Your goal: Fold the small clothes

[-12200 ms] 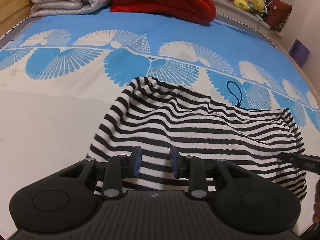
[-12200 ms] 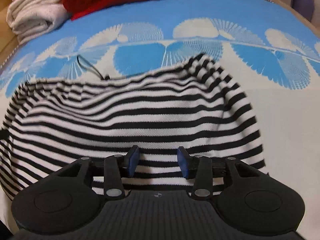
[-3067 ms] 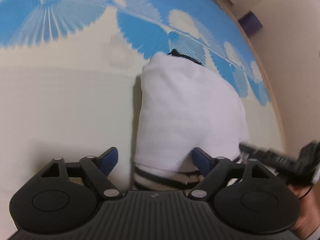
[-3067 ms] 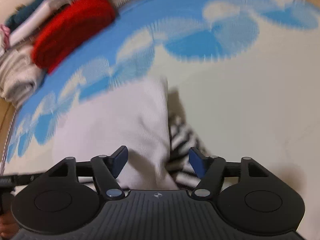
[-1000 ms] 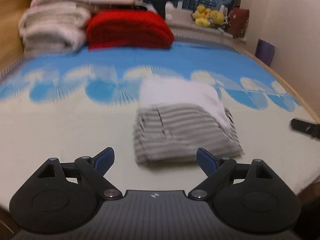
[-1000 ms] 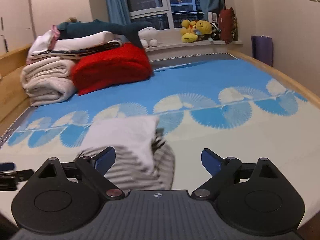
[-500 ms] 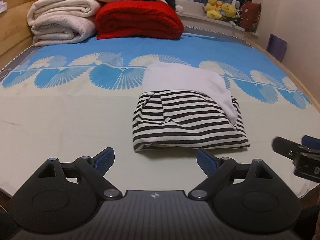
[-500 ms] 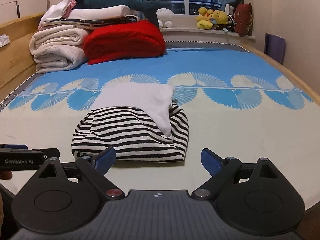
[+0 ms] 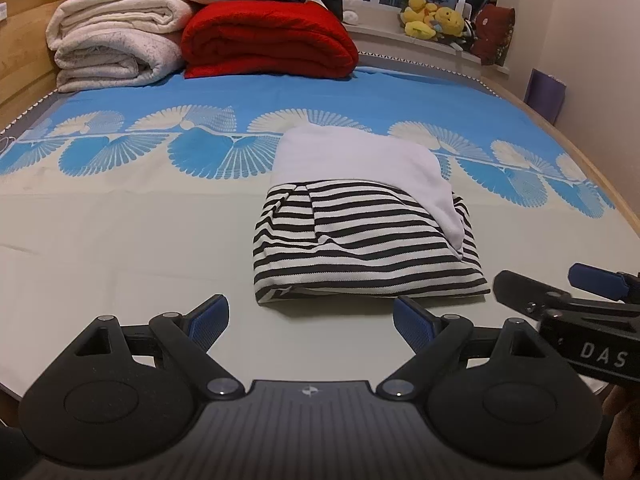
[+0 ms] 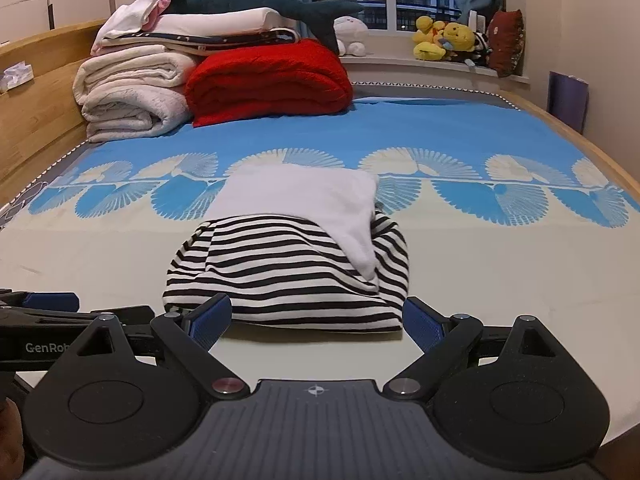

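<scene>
A folded black-and-white striped garment with a white panel laid over its far part lies flat on the bed; it also shows in the right wrist view. My left gripper is open and empty, held back from the garment's near edge. My right gripper is open and empty, just short of the garment's near edge. The right gripper shows at the right in the left wrist view, and the left gripper at the left in the right wrist view.
The bed has a blue and cream fan-pattern sheet. Folded white blankets and a red blanket are stacked at the head. Plush toys sit on the window ledge. A wooden rim runs along the right.
Both grippers have drawn back from the garment toward the bed's near edge and steadied. The folded garment lies still, let go, with both jaws open.
</scene>
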The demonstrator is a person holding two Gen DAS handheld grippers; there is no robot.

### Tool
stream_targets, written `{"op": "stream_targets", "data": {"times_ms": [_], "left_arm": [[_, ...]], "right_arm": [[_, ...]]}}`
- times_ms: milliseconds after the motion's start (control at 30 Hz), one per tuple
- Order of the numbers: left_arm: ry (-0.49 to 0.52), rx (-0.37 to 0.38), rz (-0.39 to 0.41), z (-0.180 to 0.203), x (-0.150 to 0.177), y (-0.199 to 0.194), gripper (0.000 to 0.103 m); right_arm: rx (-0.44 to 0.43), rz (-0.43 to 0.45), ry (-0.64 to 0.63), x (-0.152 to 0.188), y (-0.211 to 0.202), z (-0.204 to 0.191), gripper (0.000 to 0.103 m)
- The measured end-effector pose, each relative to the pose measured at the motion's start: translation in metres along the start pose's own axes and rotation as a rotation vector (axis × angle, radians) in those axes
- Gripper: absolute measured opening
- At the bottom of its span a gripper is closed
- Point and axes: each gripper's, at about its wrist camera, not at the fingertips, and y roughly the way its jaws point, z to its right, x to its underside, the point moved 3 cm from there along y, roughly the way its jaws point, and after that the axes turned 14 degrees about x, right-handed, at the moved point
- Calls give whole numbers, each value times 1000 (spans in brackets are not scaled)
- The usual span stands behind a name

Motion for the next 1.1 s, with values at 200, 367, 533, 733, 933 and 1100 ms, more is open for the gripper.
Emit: {"op": "stream_targets", "data": {"times_ms": [200,367,533,733,933,1100], "left_arm": [[-17,-5,-7,-3,-1,3,92],[-12,-13,-11,-5,0,4,92],[-12,-14,-12,-5,0,5,92],[-12,-14,-15,-6,0,5,92],[-8,-14,-18,-8,1,6,92],[-11,-15,-22,-7,2,7,92]], "right_arm": [[-6,3,-14,-1,2,-8,93],[-11,0,-18,-2,4,-10,93],[-10,0,-26,-2,4,-11,93],[-12,-6,-28,-1,5,-12,93],[-13,-14,-27,-1,6,-12,93],[-13,-16,-29,-1,6,-12,93]]}}
